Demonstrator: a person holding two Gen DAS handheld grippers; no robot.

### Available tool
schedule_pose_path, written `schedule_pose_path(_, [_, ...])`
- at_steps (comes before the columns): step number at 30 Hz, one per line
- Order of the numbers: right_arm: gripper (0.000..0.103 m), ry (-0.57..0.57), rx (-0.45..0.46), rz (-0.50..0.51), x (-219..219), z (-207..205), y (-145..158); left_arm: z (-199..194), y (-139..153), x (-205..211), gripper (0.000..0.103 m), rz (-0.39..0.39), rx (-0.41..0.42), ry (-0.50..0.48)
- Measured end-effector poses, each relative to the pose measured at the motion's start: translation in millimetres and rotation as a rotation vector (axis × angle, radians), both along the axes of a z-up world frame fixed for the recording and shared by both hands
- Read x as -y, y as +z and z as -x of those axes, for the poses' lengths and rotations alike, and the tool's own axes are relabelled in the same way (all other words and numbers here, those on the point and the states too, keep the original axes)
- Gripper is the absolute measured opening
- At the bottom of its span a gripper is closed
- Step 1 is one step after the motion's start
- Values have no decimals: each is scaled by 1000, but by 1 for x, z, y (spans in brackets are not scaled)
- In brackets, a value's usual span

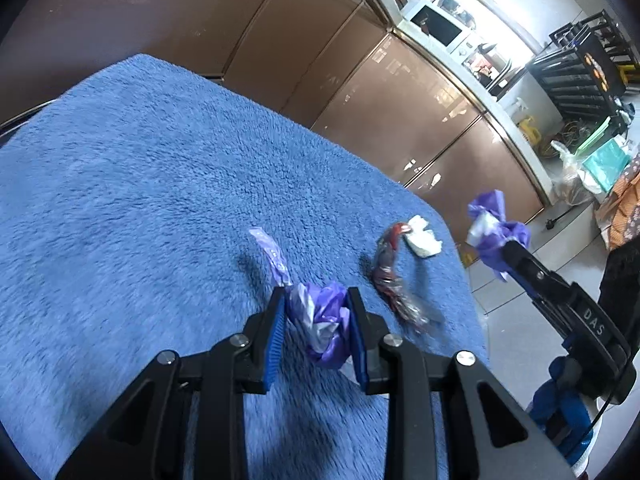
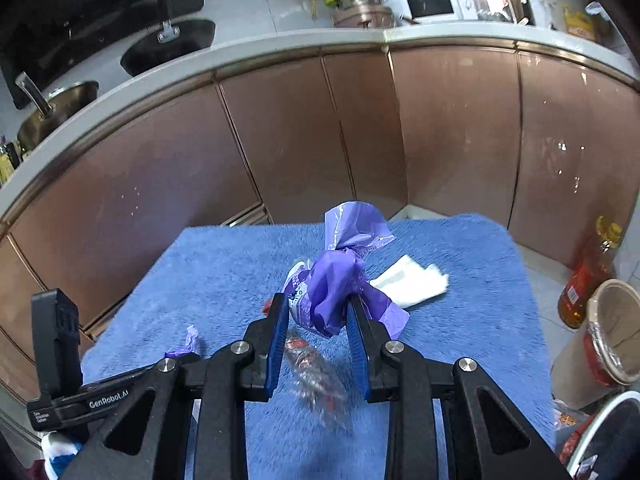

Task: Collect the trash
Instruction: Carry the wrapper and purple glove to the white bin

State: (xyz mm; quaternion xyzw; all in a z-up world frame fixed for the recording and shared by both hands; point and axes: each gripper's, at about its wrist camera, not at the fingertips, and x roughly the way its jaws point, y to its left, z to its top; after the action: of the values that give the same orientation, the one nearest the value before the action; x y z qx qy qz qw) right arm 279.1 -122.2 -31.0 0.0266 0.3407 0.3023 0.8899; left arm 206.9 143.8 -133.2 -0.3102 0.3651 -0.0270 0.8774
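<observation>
Surroundings: fluffy blue towel-covered table (image 1: 140, 184) before brown glossy cabinet doors (image 2: 288, 136); crumpled white tissue (image 2: 412, 282) and twisted clear red-printed wrapper (image 1: 390, 276) lie loose on it | Left gripper (image 1: 316, 308): jaws clamped on crumpled purple plastic bag (image 1: 324, 320) | Right gripper (image 2: 318, 312): jaws clamped on second purple plastic wad (image 2: 336, 292), held above the towel.

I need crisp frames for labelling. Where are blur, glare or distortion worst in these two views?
Left wrist view: the red clear wrapper smears with motion blur, the window washes out the microwave, the cabinets bend. Right wrist view: the same wrapper smears below the purple bag; the counter edge bows.
</observation>
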Motion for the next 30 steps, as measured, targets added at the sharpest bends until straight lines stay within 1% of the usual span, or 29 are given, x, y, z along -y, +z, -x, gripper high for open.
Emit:
schedule_pose_path(8, [27, -31, 46, -29, 39, 60, 38, 53, 51, -6, 27, -40, 73, 26])
schedule_pose_path(12, [27, -47, 74, -44, 61, 94, 56, 77, 72, -2, 27, -59, 106, 29])
schedule_pose_path(19, [27, -65, 125, -76, 82, 146, 82, 117, 112, 12, 27, -88, 178, 12])
schedule_pose_path(24, [27, -97, 160, -99, 104, 179, 94, 141, 138, 27, 27, -115, 229, -10])
schedule_pose_path(30, [27, -161, 191, -120, 136, 208, 103, 154, 158, 56, 27, -136, 264, -60])
